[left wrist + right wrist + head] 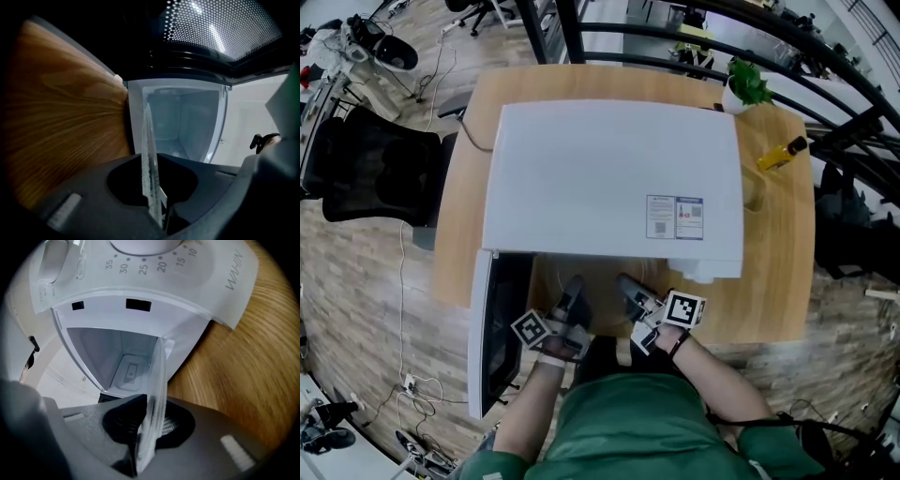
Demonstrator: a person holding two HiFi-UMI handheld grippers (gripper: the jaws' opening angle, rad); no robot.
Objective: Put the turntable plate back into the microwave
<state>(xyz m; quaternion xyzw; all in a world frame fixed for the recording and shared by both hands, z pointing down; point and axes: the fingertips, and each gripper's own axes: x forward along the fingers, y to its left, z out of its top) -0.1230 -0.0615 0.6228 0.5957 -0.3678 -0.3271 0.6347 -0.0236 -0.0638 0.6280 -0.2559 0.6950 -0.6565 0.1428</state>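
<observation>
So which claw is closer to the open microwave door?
The left claw, on the person's left: the open door stands right beside it, while the right claw is farther off.

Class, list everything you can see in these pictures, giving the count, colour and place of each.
microwave: 1, white, middle of table
door: 1, white frame with dark window, open at microwave's left
plate: 1, clear glass, in front of microwave, clamped by both grippers
table: 1, wood, under microwave
plant: 1, green, table's far right corner
bottle: 1, yellow, on table right of microwave
chair: 1, black, left of table
left gripper: 1, dark grey, shut on plate
right gripper: 1, dark grey, shut on plate
</observation>
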